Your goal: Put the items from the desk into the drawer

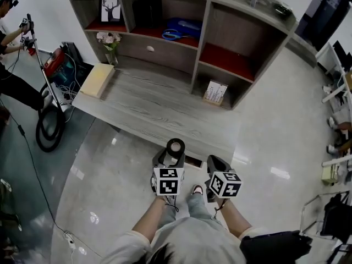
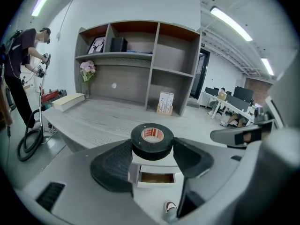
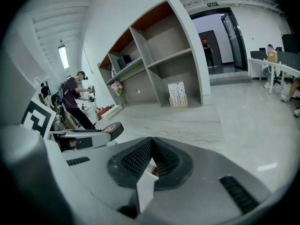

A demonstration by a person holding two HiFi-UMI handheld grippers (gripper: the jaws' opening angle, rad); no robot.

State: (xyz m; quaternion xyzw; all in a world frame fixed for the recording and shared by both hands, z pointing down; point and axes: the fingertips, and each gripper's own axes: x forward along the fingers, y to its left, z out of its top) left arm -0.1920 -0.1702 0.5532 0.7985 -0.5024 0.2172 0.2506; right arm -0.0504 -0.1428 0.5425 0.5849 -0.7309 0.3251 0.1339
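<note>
Black tape roll [image 2: 152, 141] sits clamped in my left hand-held gripper [image 2: 151, 150], near the open drawer [image 2: 157, 177] at the table [image 1: 148, 111] edge. My right hand-held gripper [image 3: 151, 161] is closed, empty. Farther back stand a flower vase [image 1: 110, 44], what looks like a pale flat box [image 1: 98, 80], and a card holder [image 1: 215, 92].

Person [image 2: 21, 60] standing far left, red machine [image 1: 55, 64] beside, black hose [image 1: 48, 128] looped on floor

The left tongs [image 1: 175, 149] and the black tape roll [image 1: 176, 145] they hold cover most of the open white drawer [image 1: 193, 161].
</note>
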